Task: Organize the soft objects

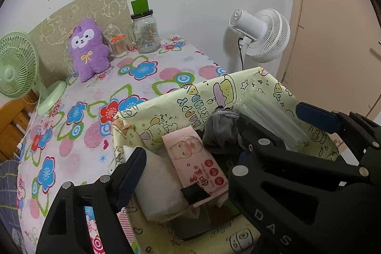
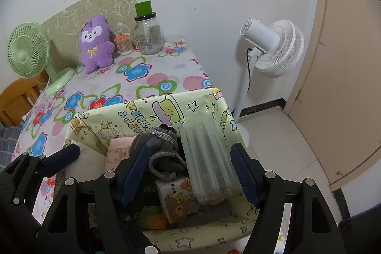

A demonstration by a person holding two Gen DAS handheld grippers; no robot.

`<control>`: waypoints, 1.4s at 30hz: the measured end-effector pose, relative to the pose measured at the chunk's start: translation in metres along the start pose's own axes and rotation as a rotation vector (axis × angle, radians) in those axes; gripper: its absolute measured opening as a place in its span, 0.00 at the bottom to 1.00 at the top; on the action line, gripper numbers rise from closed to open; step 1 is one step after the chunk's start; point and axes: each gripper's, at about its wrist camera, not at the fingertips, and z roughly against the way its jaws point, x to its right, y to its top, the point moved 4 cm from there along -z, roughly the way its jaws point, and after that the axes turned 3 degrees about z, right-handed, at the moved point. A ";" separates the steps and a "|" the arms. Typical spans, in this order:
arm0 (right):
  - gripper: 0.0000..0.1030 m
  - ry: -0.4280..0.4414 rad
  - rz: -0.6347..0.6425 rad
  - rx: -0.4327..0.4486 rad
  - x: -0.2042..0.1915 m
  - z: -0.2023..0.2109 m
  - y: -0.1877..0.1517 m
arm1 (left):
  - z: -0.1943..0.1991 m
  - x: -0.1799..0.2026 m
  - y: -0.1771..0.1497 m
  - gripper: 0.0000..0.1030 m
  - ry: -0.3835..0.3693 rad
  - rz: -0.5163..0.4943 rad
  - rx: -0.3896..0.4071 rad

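I am holding my left gripper (image 1: 228, 149) over the fabric storage box (image 1: 152, 108) with its jaws standing wide apart, clamped on nothing; the white foam-like block (image 1: 159, 185) and the pink tissue pack (image 1: 197, 158) are lying loose between and below them. My right gripper (image 2: 190, 173) is also spread apart, straddling the grey drawstring pouch (image 2: 162, 149) and the clear sleeve of pale straws (image 2: 207, 158) without pressing either, as far as I can judge.

The box is sitting at the near right corner of the table (image 1: 100, 77), close to the edge, and its printed walls are thin, glossy and floppy. If I am pushing down or sideways on a wall, I am risking it folding or the whole box sliding off that corner. The straw sleeve is slick and crinkly, so a squeeze could crush it or let it slip. The pouch is velvety and limp with a braided cord that could be snagging on a pad. The tissue pack is soft, flat and film-wrapped.

The fuzzy, rounded purple plush (image 1: 89, 49) is sitting upright at the far left edge, against the patterned mat, well apart from the box, just beside a glass jar (image 1: 145, 35) I could be knocking over when reaching.
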 end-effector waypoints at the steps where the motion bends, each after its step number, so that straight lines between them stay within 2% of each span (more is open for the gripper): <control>1: 0.72 -0.001 0.001 0.004 -0.001 0.003 0.000 | 0.003 0.000 0.000 0.81 0.006 -0.001 0.003; 3: 0.75 -0.004 0.004 0.015 -0.004 0.009 0.000 | 0.009 -0.003 -0.001 0.86 0.023 0.001 0.013; 5: 0.78 -0.010 0.007 0.026 -0.007 0.016 0.000 | 0.017 -0.006 -0.003 0.87 0.041 0.008 0.027; 17: 0.83 0.021 0.043 0.086 -0.047 0.052 -0.009 | 0.056 -0.042 -0.024 0.90 0.057 0.053 0.076; 27: 0.87 0.019 0.084 0.120 -0.085 0.075 -0.021 | 0.085 -0.082 -0.049 1.00 0.105 0.095 0.111; 36: 0.90 0.039 0.113 0.142 -0.124 0.091 -0.034 | 0.102 -0.119 -0.072 1.00 0.124 0.135 0.125; 42: 0.94 0.068 0.145 0.200 -0.143 0.107 -0.042 | 0.117 -0.140 -0.086 1.00 0.144 0.155 0.144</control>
